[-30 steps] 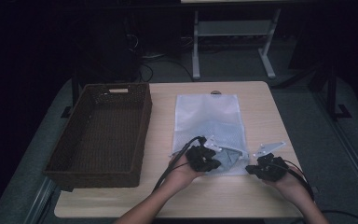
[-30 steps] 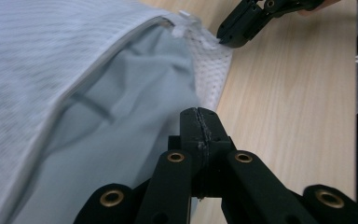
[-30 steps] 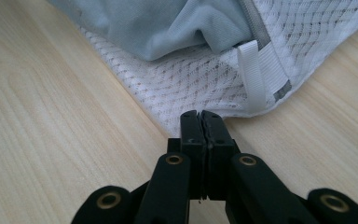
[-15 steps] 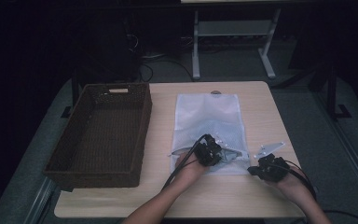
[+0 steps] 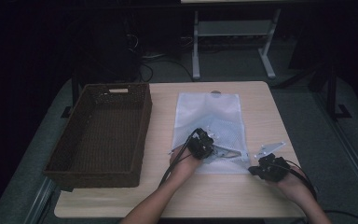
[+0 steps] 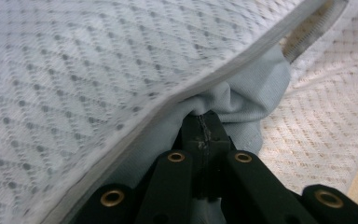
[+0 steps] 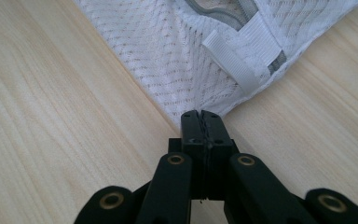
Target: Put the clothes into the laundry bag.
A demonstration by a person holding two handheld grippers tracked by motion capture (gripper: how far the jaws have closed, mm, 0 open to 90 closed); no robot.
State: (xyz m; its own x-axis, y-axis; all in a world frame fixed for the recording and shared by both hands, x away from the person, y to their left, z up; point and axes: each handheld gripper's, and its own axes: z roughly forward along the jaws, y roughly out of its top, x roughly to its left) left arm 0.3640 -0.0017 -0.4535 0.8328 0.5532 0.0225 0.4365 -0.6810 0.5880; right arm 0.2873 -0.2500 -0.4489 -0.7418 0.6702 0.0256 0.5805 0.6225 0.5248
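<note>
Half grey cloth (image 6: 256,88) hidden under mesh bag (image 6: 98,60).

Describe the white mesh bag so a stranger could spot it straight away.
On the pale wooden table, right of the dark wicker basket, lies the white mesh bag, flat and rectangular. Both grippers pinch its near edge: the left gripper and the right gripper. It is the table's one pale, see-through cloth thing.

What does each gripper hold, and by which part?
Left gripper pinches grey cloth at the mesh bag's opening; right gripper pinches the bag's near corner.
</note>
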